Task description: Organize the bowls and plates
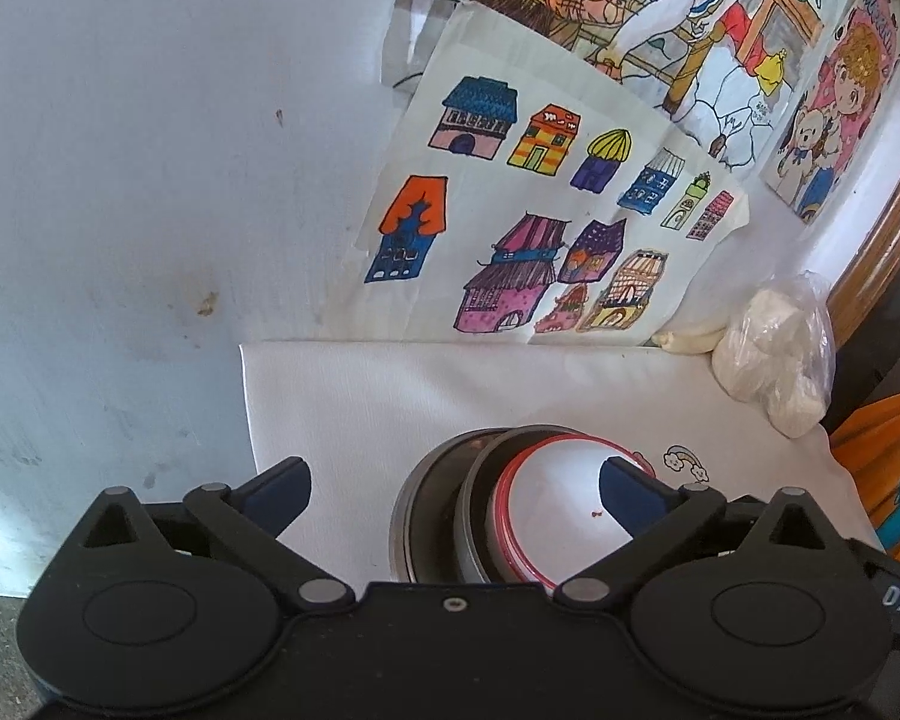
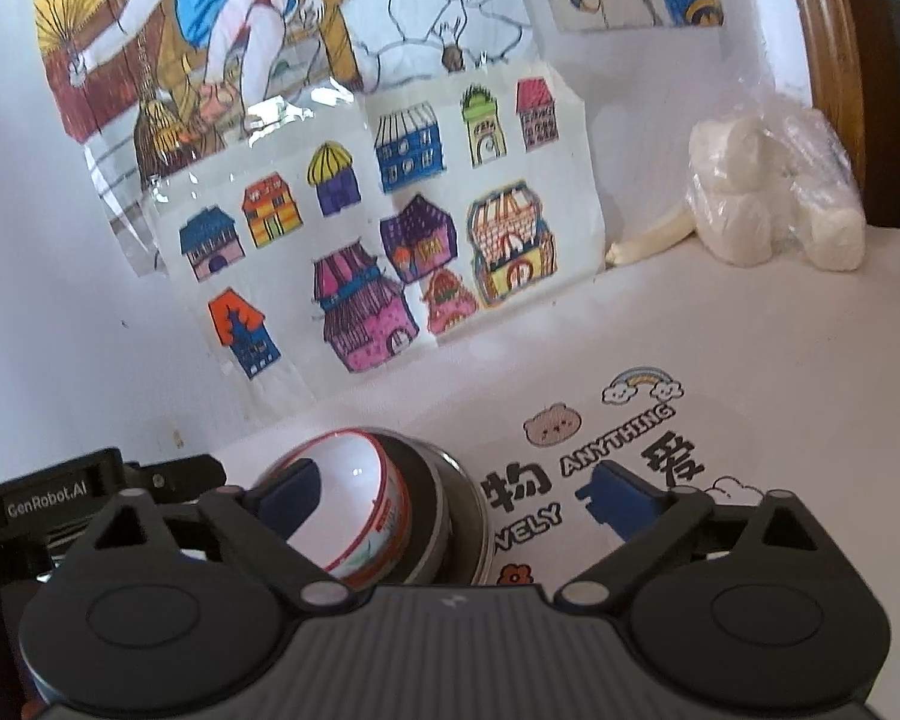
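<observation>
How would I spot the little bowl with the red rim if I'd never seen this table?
Start at the white table mat under the house drawings. Near its front edge is a stack of dishes; the red-rimmed bowl sits tilted on top. It alone is white with a red rim; the metal bowls beneath are dull grey.

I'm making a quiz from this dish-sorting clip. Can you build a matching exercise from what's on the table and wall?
Things:
1. red-rimmed bowl
2. metal bowls
3. plastic bag
4. house drawing

Descriptions:
A. taped to the wall
B. white lumps inside, far corner
C. nested on top of the stack
D. underneath, on the white mat

Pairs: 1-C, 2-D, 3-B, 4-A
</observation>
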`<state>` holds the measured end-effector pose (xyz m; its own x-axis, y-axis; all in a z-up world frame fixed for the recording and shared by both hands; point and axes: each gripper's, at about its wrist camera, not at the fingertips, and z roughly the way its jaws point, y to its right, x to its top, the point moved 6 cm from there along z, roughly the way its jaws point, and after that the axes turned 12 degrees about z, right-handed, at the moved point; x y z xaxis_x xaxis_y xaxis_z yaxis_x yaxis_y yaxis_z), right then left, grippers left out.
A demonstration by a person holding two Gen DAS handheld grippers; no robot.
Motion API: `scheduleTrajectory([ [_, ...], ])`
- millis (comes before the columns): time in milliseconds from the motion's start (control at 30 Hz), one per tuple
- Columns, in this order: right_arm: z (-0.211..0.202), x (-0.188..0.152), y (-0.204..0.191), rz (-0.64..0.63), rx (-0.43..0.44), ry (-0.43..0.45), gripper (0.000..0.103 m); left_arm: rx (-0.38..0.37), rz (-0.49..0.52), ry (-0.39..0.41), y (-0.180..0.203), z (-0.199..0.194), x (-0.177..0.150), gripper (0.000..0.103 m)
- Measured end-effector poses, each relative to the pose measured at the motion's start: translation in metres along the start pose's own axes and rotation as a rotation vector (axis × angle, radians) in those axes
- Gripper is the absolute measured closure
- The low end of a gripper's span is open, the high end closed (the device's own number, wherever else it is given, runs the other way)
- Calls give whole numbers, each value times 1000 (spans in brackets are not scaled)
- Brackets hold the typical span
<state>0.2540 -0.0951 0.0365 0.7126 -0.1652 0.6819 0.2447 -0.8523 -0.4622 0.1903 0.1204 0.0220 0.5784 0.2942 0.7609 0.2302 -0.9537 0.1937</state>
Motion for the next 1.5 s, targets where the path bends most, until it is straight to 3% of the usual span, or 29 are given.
scheduleTrajectory([
  [400,-19,-3,-6,-36,9,78,0,67,41,49,0,-15,1,1],
  [800,-30,-12,-1,-39,13,108,0,187,108,162,1,-34,-1,1],
  [1233,-42,-22,0,-67,21,167,0,185,131,256,3,-50,-7,1],
  [1500,-51,-28,1,-95,5,207,0,190,151,257,6,-51,-15,1],
])
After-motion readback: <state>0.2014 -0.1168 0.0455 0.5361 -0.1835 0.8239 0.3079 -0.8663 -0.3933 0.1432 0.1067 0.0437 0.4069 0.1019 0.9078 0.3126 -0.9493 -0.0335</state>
